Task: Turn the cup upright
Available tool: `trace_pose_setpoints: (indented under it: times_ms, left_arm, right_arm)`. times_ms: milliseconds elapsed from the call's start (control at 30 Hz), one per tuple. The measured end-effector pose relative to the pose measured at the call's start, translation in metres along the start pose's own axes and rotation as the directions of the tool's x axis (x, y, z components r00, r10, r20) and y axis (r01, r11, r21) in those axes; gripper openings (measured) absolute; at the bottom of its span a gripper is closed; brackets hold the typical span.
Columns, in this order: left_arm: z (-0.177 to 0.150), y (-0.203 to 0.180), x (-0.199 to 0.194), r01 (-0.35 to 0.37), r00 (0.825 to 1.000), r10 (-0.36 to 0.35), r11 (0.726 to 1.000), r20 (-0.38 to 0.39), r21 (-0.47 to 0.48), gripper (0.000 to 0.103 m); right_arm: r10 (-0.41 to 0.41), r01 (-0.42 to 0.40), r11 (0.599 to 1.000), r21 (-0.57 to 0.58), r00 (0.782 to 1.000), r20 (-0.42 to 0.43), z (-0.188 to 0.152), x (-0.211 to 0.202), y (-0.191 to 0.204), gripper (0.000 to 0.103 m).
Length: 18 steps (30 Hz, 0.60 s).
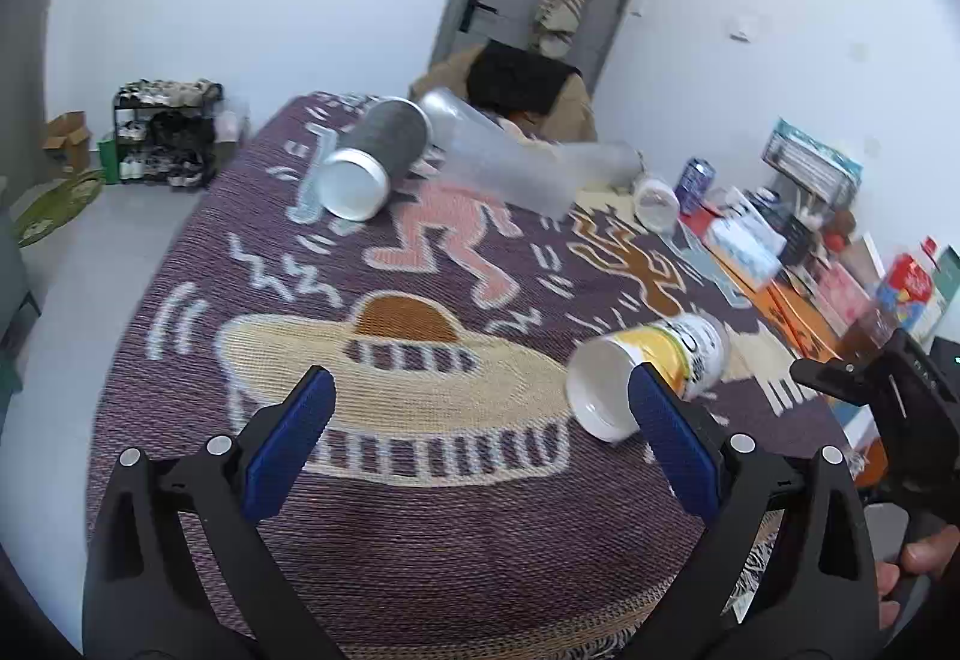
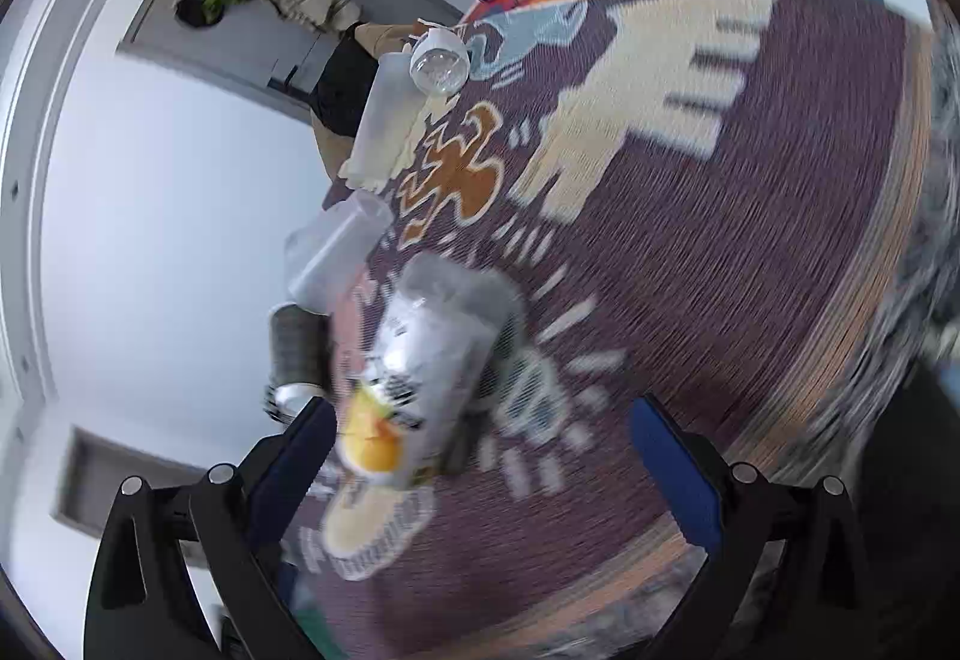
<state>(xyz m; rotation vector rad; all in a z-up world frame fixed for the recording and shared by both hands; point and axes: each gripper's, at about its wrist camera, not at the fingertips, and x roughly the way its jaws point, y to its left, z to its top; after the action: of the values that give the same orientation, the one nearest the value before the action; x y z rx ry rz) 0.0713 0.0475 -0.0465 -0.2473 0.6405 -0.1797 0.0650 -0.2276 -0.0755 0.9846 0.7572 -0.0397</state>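
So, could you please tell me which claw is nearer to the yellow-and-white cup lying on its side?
Right. The right claw has the yellow-and-white cup between its open fingers; the left claw sits beside it.

Home (lived-in), shoe rack (image 1: 168,132), patterned rug (image 1: 420,510)

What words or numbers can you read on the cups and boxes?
None can be read for sure.
Yellow and white cup: black letters on its side, cut off and blurred.
Blue can: print too small.
Red carton: print too small.
Boxes along the table edge: labels blurred.
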Motion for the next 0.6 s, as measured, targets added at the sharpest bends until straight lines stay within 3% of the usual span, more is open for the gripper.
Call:
trace_pose_setpoints:
  times_ms: [200,333,400,467,600]
  left_arm:
    - [0.001,-0.016,0.012,0.072,0.997,-0.070,0.995,-0.035,0.076,0.097]
    - [0.006,-0.027,0.021,0.143,0.989,-0.134,0.976,-0.066,0.162,0.097]
    - [0.009,-0.033,0.029,0.191,0.980,-0.172,0.954,-0.103,0.229,0.097]
    - [0.012,-0.036,0.040,0.250,0.964,-0.218,0.939,-0.155,0.235,0.097]
    - [0.011,-0.042,0.065,0.286,0.943,-0.229,0.928,-0.240,0.239,0.097]
  right_arm:
    - [-0.039,0.037,0.966,-0.255,0.999,-0.004,0.015,0.002,-0.003,0.096]
    - [-0.044,0.043,0.942,-0.334,0.999,0.004,0.023,0.004,-0.007,0.096]
    - [-0.045,0.051,0.926,-0.373,0.999,0.024,0.027,0.002,-0.009,0.096]
    - [-0.047,0.059,0.912,-0.405,0.998,0.039,0.030,0.001,-0.010,0.096]
    - [-0.024,0.047,0.883,-0.467,0.998,0.053,0.031,-0.001,-0.012,0.096]
